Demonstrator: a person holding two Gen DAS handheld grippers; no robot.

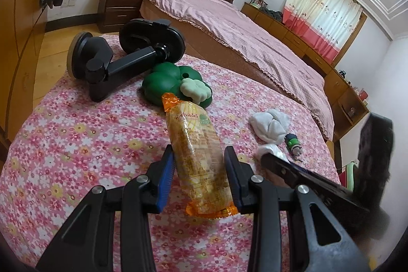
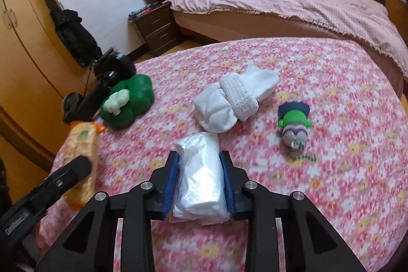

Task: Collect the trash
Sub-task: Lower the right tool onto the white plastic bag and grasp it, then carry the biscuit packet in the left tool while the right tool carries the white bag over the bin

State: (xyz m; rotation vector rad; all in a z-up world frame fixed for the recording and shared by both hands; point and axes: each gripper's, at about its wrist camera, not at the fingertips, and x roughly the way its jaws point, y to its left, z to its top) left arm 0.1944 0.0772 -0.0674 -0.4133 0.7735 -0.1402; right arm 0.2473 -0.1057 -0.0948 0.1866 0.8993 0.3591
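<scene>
A: Orange snack wrapper [image 1: 197, 157] sits between left claw [image 1: 200, 165] pads, clamped, over the floral surface [image 1: 76, 144].
B: Right claw [image 2: 200, 177] is closed on white plastic bag [image 2: 200, 175]. Rolled socks [image 2: 234, 98] just beyond it.

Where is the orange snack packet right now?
The orange snack packet is clamped in the left gripper, just in front of the green toy.

Orange snack packet [image 1: 199, 157], white plastic bag [image 2: 200, 180], pink floral cloth [image 2: 331, 157].
</scene>
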